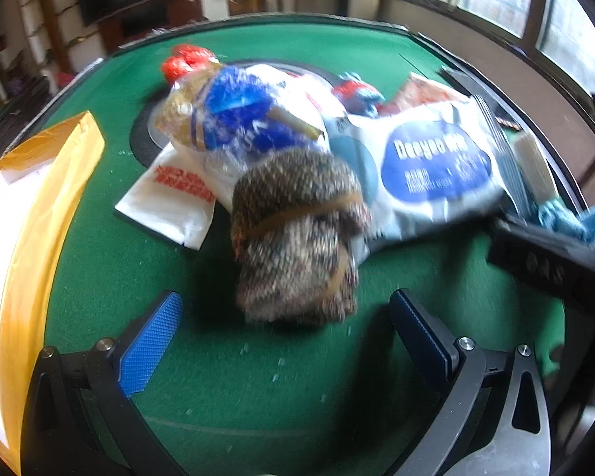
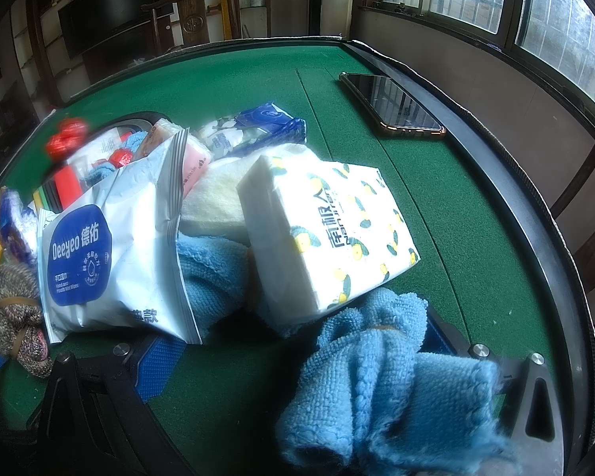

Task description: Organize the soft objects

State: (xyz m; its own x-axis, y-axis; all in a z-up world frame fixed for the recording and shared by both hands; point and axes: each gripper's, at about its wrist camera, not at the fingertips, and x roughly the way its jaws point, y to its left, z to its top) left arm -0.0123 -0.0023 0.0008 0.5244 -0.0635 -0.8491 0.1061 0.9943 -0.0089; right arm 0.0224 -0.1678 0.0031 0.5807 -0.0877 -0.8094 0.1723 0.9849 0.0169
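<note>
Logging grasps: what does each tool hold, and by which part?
Left tool: nothing, open before the knitted bundle. Right tool: blue cloth drapes its right finger; grip unclear.

Wipes pack [image 2: 111,254] right of knit bundle [image 2: 14,313] (touching)

A green felt desk [image 2: 436,206]. A speckled brown-and-grey knitted bundle [image 1: 297,234]. A white wipes pack [image 2: 111,246] with a dark blue oval label. A white tissue pack [image 2: 329,234] patterned with yellow lemons. A light blue towel [image 2: 380,388]. A yellow envelope [image 1: 31,198].
</note>
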